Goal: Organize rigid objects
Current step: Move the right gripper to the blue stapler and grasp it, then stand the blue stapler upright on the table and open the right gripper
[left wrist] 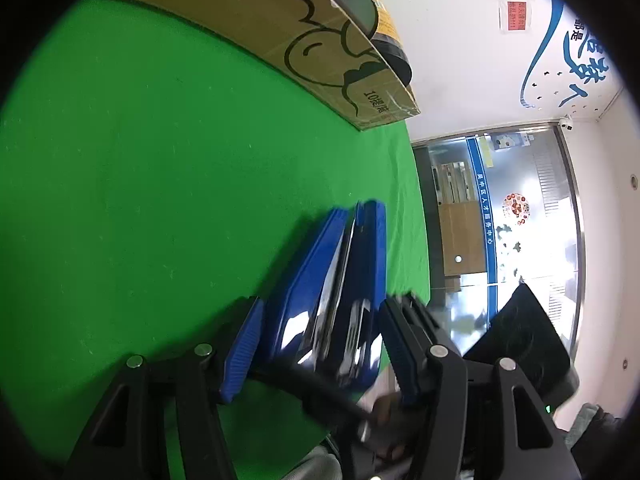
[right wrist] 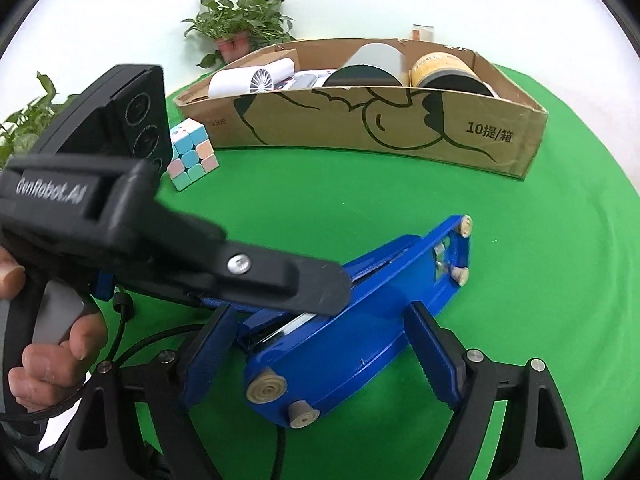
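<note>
Now | one blue stapler point(right wrist: 352, 320) | one cube point(right wrist: 192, 152) | one box point(right wrist: 360, 120) | both grippers' fingers spread

One of most things, two of a few.

One blue stapler point(right wrist: 360, 320) lies at lower centre of the right-wrist view, showing four rubber feet. One cardboard box point(right wrist: 400, 128) sits across the top, with two tape rolls point(right wrist: 448, 74) and one white fan point(right wrist: 256, 78) countable inside; other contents are unclear. One pastel cube point(right wrist: 192, 152) stands at left, two potted plants point(right wrist: 240, 24) at upper left. Two grippers: left gripper point(right wrist: 280, 276), right gripper point(right wrist: 320, 364).
</note>
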